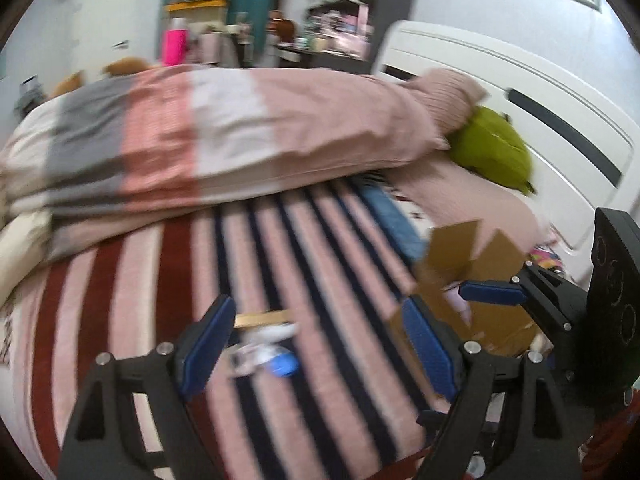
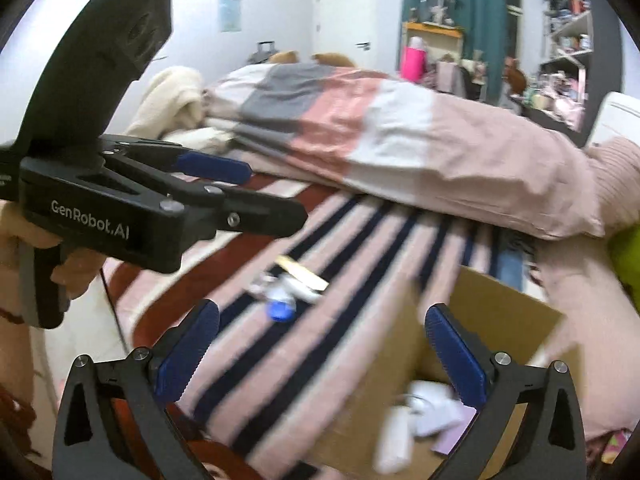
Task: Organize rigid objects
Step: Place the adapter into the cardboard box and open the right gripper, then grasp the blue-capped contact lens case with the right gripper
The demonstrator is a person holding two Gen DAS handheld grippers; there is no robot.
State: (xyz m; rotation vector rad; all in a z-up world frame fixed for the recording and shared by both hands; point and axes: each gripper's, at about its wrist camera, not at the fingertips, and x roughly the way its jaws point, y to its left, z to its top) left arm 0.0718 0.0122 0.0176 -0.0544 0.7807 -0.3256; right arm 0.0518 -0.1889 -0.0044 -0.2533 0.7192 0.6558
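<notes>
With both my left gripper and right gripper spread wide and empty, the blurred little pile of objects mid-bed, left of the cardboard box, looks light, stiff, probably slippery; I'd pinch across the blue-capped piece.

A lived-in home bedroom is shown: a bed covered with a striped blanket, a folded duvet, a white headboard, teal curtains and cluttered shelves.

Striped blanket lies open between heaped duvet and cardboard box.
</notes>
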